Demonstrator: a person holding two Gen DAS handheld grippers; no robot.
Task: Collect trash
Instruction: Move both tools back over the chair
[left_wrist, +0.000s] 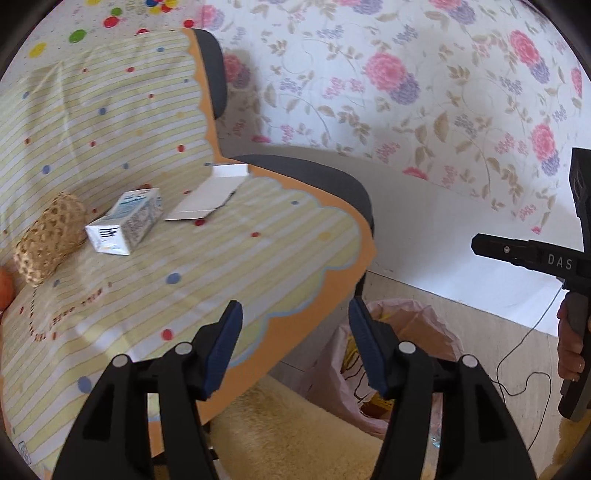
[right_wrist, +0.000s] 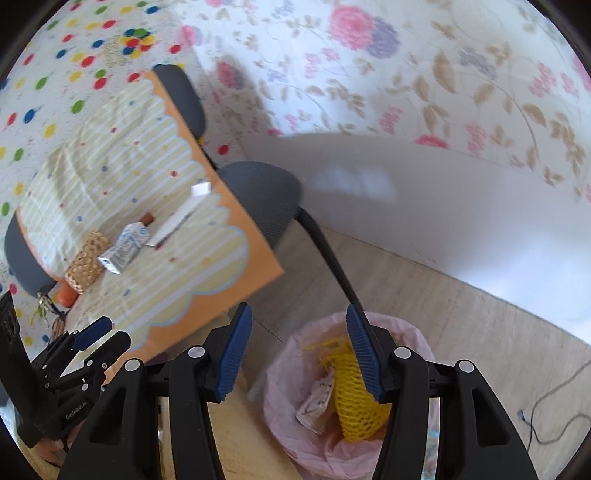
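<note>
left gripper (left_wrist: 295, 347) spread, empty, aimed at chair | right gripper (right_wrist: 299, 354) spread above pink-lined bin (right_wrist: 280, 373), looked done dropping | milk carton (left_wrist: 123, 221) sat on chair cover (left_wrist: 221, 266), probably next

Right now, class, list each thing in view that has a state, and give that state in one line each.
Left claw: open, empty.
Right claw: open, empty, above the bin.
Pink-lined trash bin: open, partly filled.
Yellow foam net: inside the bin.
Small blue-and-white carton: lying on its side on the chair.
White flattened cardboard box: flap open, on the chair.
Tan foam net: on the chair.
</note>
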